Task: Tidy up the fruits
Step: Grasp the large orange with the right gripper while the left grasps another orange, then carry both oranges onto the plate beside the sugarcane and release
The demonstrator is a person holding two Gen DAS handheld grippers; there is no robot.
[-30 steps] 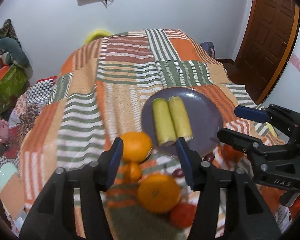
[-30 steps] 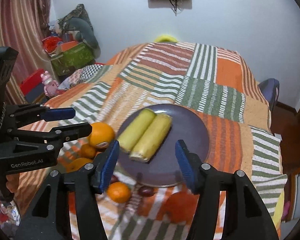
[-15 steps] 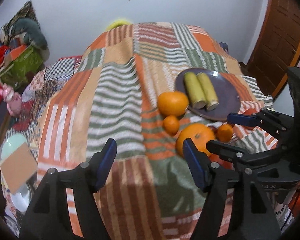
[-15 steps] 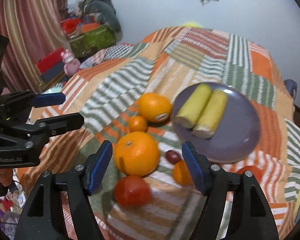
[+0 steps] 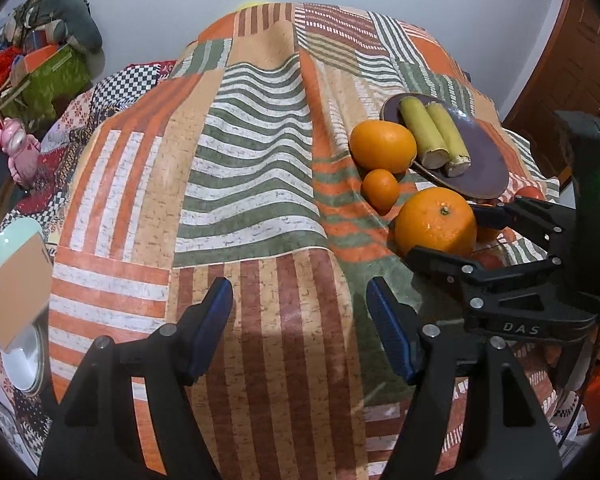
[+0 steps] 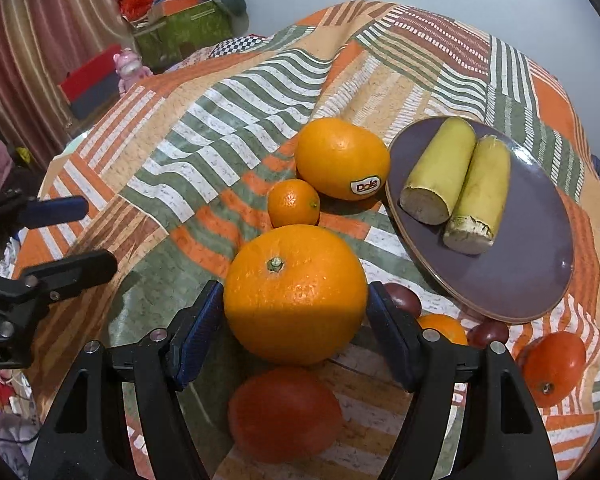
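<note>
The left gripper (image 5: 299,332) hangs over bare striped tablecloth (image 5: 252,168), well to the left of the large orange (image 6: 296,294), its blue-padded jaws spread wide with nothing between them. The large orange, stem up, sits squarely between the jaws of the right gripper (image 6: 296,320). Both blue pads lie against its sides, or very nearly; actual contact is hard to judge from the right wrist view. Just behind the large orange is a small mandarin (image 6: 293,209), and behind that an oval orange with a Dole sticker (image 6: 342,158). In front of the large orange, below the jaws, lies a red tomato (image 6: 285,414), slightly blurred. To the right of the large orange a dark purple plate (image 6: 532,264) holds two pale yellow-green stalk pieces (image 6: 460,184) side by side, touching. Between the large orange and the plate, a dark grape (image 6: 401,300), another small orange fruit (image 6: 444,328) and a second dark grape (image 6: 490,334) are partly hidden by the right gripper's finger. Furthest right lies a second tomato (image 6: 554,364).
</note>
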